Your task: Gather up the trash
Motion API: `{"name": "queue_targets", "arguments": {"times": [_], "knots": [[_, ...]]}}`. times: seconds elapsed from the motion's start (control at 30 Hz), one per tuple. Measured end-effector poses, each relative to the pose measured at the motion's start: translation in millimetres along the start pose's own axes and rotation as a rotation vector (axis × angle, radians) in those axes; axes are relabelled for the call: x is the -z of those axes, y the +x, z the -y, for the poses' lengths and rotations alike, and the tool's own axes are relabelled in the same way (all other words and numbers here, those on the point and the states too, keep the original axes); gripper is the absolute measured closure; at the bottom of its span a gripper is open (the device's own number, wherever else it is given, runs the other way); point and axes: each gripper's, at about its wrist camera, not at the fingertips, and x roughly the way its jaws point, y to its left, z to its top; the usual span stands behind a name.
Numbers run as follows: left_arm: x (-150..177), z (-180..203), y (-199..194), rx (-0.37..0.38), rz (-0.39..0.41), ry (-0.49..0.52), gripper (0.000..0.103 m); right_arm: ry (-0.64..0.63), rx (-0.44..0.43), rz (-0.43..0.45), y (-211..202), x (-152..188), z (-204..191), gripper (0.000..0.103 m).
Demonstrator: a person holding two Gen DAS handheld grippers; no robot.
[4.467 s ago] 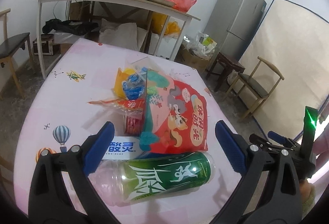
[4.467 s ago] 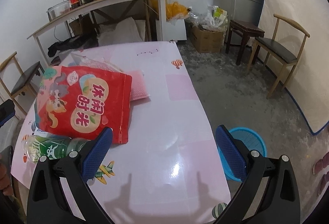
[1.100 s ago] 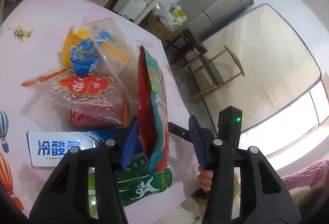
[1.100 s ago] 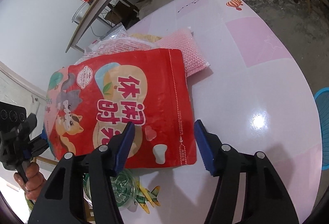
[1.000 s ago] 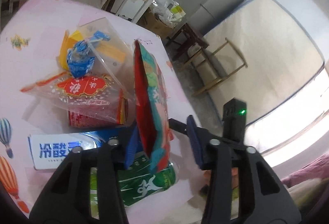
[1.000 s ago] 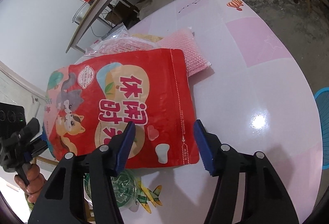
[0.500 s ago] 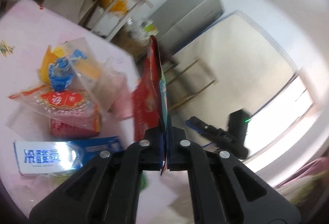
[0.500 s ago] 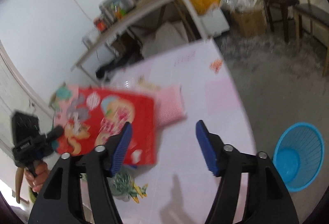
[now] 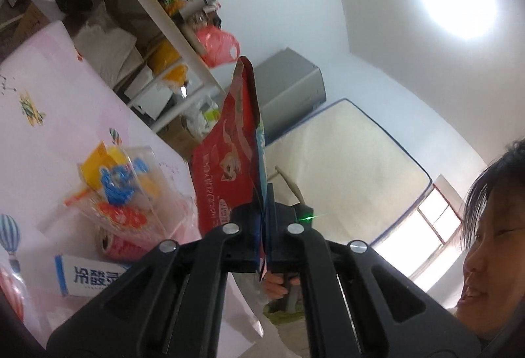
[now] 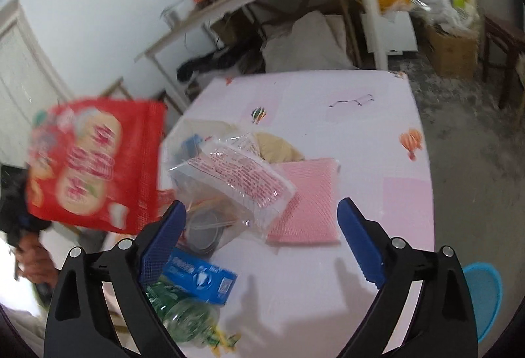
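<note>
So progress check: barely started, I'd say. The left gripper (image 9: 264, 220) is clamped tight on the bottom edge of the red snack bag (image 9: 229, 157), which is up in the air, standing on edge and clear of the counter (image 9: 49, 95). From the right wrist view the same bag (image 10: 92, 164) shows as a blurry red slab off to the left, above the counter edge, so it looks like it's mid-carry. That's one item picked up, but not in any bin as far as I can see.

The right gripper (image 10: 262, 240) is spread wide with nothing in it, hovering over the remaining pile. And there's a fair bit left on the counter: a clear wrapper with red print (image 10: 239, 174), a pink mesh pad (image 10: 308, 200) partly under it, a blue box (image 10: 200, 279), a green-labelled bottle (image 10: 183, 312) right at the near edge, plus a round tin (image 10: 203, 230) under the wrappers. The left view also shows a yellow and blue packet (image 9: 115, 174) in that heap.

There's a blue basket (image 10: 485, 292) on the floor by the counter's right side, and my guess is that's where the trash goes. I can't see anything in it, but only part of it is in view.
</note>
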Motion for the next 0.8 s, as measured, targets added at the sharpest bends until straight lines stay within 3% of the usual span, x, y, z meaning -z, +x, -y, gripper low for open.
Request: {"name": "queue_targets", "arguments": {"times": [0.1, 0.53, 0.8], "knots": [[-3, -1, -8, 0.004, 0.022, 0.004, 0.103, -0.060, 0.001, -0.033, 18, -9, -10, 0.009], [-8, -23, -22, 0.010, 0.040, -0.004, 0.103, -0.086, 0.016, -0.165, 72, -24, -16, 0.009], [-9, -22, -22, 0.003, 0.028, -0.001, 0.103, -0.015, -0.012, -0.171, 67, -19, -7, 0.042]]}}
